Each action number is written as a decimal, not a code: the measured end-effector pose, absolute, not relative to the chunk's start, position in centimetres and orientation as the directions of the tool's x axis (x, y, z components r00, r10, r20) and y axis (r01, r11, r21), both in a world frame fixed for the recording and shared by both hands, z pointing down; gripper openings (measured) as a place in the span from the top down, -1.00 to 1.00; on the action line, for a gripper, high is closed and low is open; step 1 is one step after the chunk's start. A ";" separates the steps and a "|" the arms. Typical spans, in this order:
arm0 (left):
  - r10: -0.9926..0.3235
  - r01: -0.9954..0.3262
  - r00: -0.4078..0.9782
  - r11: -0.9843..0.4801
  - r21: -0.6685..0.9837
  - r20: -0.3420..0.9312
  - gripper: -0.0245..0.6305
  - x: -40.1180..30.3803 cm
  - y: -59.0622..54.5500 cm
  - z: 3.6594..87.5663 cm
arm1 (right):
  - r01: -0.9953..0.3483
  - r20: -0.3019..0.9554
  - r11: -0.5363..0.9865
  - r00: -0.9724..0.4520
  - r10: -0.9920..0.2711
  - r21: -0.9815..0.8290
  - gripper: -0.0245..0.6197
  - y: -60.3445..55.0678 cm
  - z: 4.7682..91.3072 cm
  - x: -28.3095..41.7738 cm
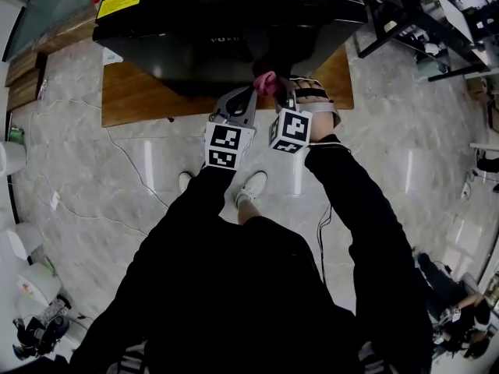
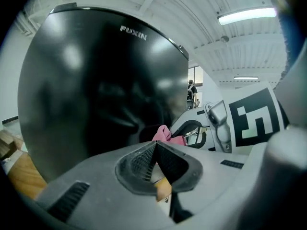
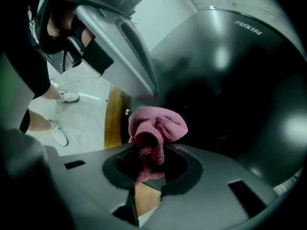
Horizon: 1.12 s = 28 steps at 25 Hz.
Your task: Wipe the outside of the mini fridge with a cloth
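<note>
The head view's edge cut off the mini fridge [image 1: 234, 14]; I couldn't read its yellow label's [image 1: 120, 1] tiny print.

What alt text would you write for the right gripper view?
The right claw grips a bunched pink cloth in front of the glossy black mini fridge. The left claw sits just above, with a wooden stand and grey floor at left.

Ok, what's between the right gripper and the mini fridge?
Only the bunched pink cloth, clamped in the right gripper, in front of the black mini fridge. The right gripper view shows it.
</note>
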<state>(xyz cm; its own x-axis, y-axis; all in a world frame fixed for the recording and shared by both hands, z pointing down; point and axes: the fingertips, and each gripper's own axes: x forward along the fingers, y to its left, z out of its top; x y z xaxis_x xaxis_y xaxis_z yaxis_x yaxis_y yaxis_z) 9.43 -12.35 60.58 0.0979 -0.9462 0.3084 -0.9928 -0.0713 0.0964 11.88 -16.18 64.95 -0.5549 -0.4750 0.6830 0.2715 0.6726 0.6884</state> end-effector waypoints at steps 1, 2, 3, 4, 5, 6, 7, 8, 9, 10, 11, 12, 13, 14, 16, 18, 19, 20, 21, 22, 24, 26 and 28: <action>-0.941 -0.993 0.100 -0.073 0.097 0.322 0.91 9.4 -12.5 61.4 | 0.273 0.695 0.685 -0.545 -0.468 0.675 0.64 -16.2 65.9 11.9; -0.936 -0.992 0.103 -0.075 0.097 0.336 0.91 9.5 -12.6 62.3 | 0.275 0.706 0.694 -0.535 -0.464 0.665 0.64 -16.3 66.9 12.0; -0.931 -0.992 0.106 -0.077 0.095 0.350 0.91 9.5 -12.7 63.3 | 0.279 0.716 0.701 -0.523 -0.462 0.657 0.64 -16.5 67.9 12.1; -0.925 -0.993 0.107 -0.079 0.093 0.364 0.91 9.5 -12.8 64.2 | 0.285 0.725 0.705 -0.512 -0.460 0.649 0.64 -16.6 68.8 12.1; -0.919 -0.993 0.109 -0.081 0.090 0.378 0.91 9.5 -12.9 65.2 | 0.293 0.736 0.711 -0.501 -0.455 0.639 0.64 -16.6 69.8 12.2; -0.913 -0.992 0.113 -0.084 0.089 0.392 0.91 9.6 -12.9 66.1 | 0.300 0.747 0.718 -0.491 -0.448 0.628 0.64 -16.6 70.8 12.2; -0.907 -0.992 0.117 -0.088 0.091 0.404 0.91 9.6 -12.9 67.0 | 0.308 0.759 0.726 -0.480 -0.440 0.616 0.64 -16.6 71.8 12.2; -0.902 -0.992 0.121 -0.091 0.092 0.415 0.91 9.7 -12.9 67.9 | 0.315 0.771 0.734 -0.468 -0.432 0.602 0.64 -16.6 72.8 12.3; -0.896 -0.991 0.124 -0.093 0.092 0.426 0.91 9.7 -12.9 68.7 | 0.319 0.783 0.744 -0.455 -0.423 0.587 0.64 -16.6 73.8 12.3; -0.891 -0.991 0.125 -0.094 0.091 0.437 0.91 9.7 -12.9 69.3 | 0.321 0.795 0.754 -0.443 -0.415 0.573 0.64 -16.7 74.6 12.4; -0.886 -0.992 0.124 -0.094 0.089 0.446 0.91 9.8 -12.8 69.7 | 0.321 0.804 0.765 -0.434 -0.406 0.559 0.64 -16.7 75.4 12.5; -0.883 -0.991 0.125 -0.093 0.091 0.452 0.91 9.9 -12.8 69.9 | 0.318 0.812 0.775 -0.426 -0.398 0.547 0.64 -16.8 76.0 12.6; -0.881 -0.991 0.126 -0.092 0.096 0.456 0.91 9.9 -12.7 69.9 | 0.312 0.818 0.784 -0.421 -0.391 0.536 0.64 -16.7 76.4 12.8; -0.881 -0.991 0.129 -0.093 0.101 0.455 0.91 10.0 -12.7 69.7 | 0.303 0.822 0.795 -0.420 -0.384 0.526 0.64 -16.7 76.7 13.0; -0.883 -0.989 0.141 -0.104 0.107 0.447 0.91 10.4 -12.5 68.9 | 0.260 0.820 0.821 -0.438 -0.369 0.509 0.64 -16.4 76.3 13.7; -0.890 -0.987 0.155 -0.118 0.111 0.430 0.91 11.1 -12.2 67.5 | 0.187 0.803 0.852 -0.478 -0.356 0.489 0.64 -16.1 75.0 14.9; -0.894 -0.985 0.163 -0.126 0.115 0.416 0.91 11.6 -12.0 66.5 | 0.142 0.789 0.865 -0.500 -0.356 0.481 0.64 -16.0 74.0 15.7; -0.900 -0.984 0.174 -0.138 0.116 0.400 0.91 12.2 -12.0 65.4 | 0.097 0.773 0.875 -0.521 -0.361 0.474 0.63 -15.9 72.9 16.6; -0.906 -0.982 0.186 -0.153 0.115 0.381 0.91 12.8 -11.9 64.1 | 0.050 0.756 0.882 -0.540 -0.371 0.468 0.63 -15.8 71.6 17.6; -0.911 -0.979 0.198 -0.168 0.112 0.362 0.91 13.4 -11.8 62.7 | 0.003 0.739 0.888 -0.556 -0.381 0.461 0.63 -15.7 70.2 18.6; -0.921 -0.976 0.213 -0.188 0.109 0.326 0.91 14.6 -11.6 59.9 | -0.079 0.707 0.891 -0.579 -0.406 0.447 0.63 -15.7 67.5 20.7; -0.930 -0.973 0.227 -0.201 0.117 0.290 0.91 16.2 -11.7 57.1 | -0.150 0.675 0.884 -0.593 -0.439 0.443 0.63 -15.9 64.8 23.1; -0.934 -0.965 0.256 -0.234 0.115 0.249 0.91 18.0 -12.0 54.3 | -0.231 0.635 0.869 -0.605 -0.480 0.437 0.63 -16.3 62.1 25.3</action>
